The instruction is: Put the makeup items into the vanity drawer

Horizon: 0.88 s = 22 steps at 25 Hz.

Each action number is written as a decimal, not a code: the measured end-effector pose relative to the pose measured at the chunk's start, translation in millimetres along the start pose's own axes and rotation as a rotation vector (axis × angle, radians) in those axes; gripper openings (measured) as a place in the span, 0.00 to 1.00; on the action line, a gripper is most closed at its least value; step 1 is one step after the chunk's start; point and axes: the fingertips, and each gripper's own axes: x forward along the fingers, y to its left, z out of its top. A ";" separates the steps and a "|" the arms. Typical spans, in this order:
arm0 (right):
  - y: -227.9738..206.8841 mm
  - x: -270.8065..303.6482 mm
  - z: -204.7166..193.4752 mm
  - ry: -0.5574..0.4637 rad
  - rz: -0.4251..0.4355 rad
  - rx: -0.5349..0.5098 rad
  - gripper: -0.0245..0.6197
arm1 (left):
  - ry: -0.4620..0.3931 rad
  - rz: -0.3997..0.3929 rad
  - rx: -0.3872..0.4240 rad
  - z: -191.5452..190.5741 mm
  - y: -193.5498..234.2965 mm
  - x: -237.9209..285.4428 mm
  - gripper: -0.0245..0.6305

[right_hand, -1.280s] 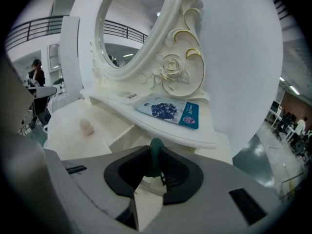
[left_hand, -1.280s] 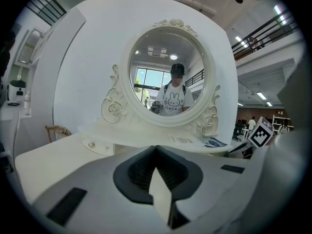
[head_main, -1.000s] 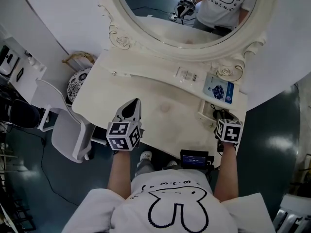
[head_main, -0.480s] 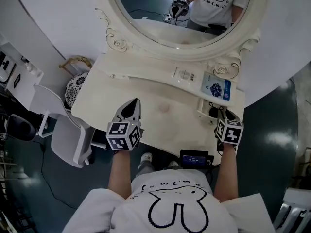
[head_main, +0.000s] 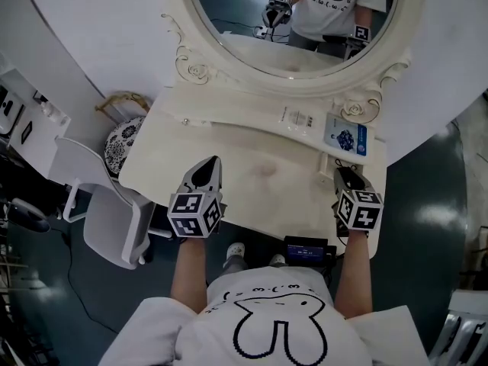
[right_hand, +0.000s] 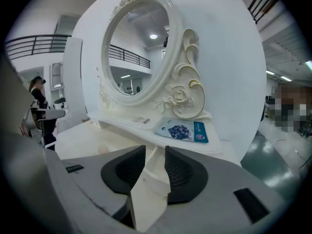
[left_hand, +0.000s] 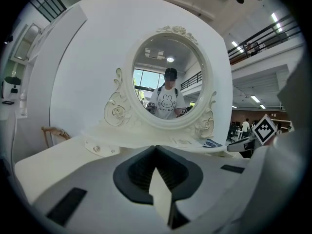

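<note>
While I stand at the cream vanity, my left claw (head_main: 207, 170) hovers over the left half of the tabletop (head_main: 259, 175). Its jaws are pressed together at the tips and hold nothing, which is plain in the left gripper view (left_hand: 155, 150).

My right claw (head_main: 343, 176) is at the right end of the tabletop. Its jaws stand a little apart in the right gripper view (right_hand: 155, 165). Only a cream edge of the vanity shows in the gap, and I cannot tell whether the pads touch it.

Just beside that claw, under the right end of the raised ledge, a small drawer (head_main: 328, 168) looks pulled out. Its inside is too small to make out. A matching drawer front with a little knob (head_main: 183, 120) sits closed at the ledge's left end.

The makeup items lie on the ledge, outside the drawer. A blue sachet (head_main: 345, 137) (right_hand: 183, 129) lies flat below the carved rose at the right foot of the oval mirror (head_main: 297, 21). A white sachet (head_main: 299, 118) (right_hand: 141, 121) with dark print lies near it, toward the middle of the ledge. Neither claw touches them.

A white chair (head_main: 107, 219) and a patterned stool (head_main: 122, 132) stand on the floor off the tabletop's left end.
</note>
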 end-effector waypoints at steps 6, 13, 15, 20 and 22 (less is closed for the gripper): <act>41.8 5.0 2.1 0.004 0.061 -0.016 0.18 | 0.002 -0.015 0.001 1.8 19.4 -4.9 0.05; 87.0 20.2 3.7 0.022 0.102 -0.057 0.18 | -0.011 -0.017 0.005 10.8 52.2 -9.5 0.05; 98.2 26.2 4.8 0.025 0.114 -0.060 0.17 | -0.015 -0.011 0.004 13.0 63.2 -10.8 0.05; 123.6 43.1 7.1 0.020 0.132 -0.061 0.18 | -0.018 0.006 0.001 13.8 90.7 -15.3 0.05; 136.8 51.3 4.6 0.027 0.159 -0.070 0.18 | -0.019 0.018 -0.003 12.3 102.3 -16.4 0.05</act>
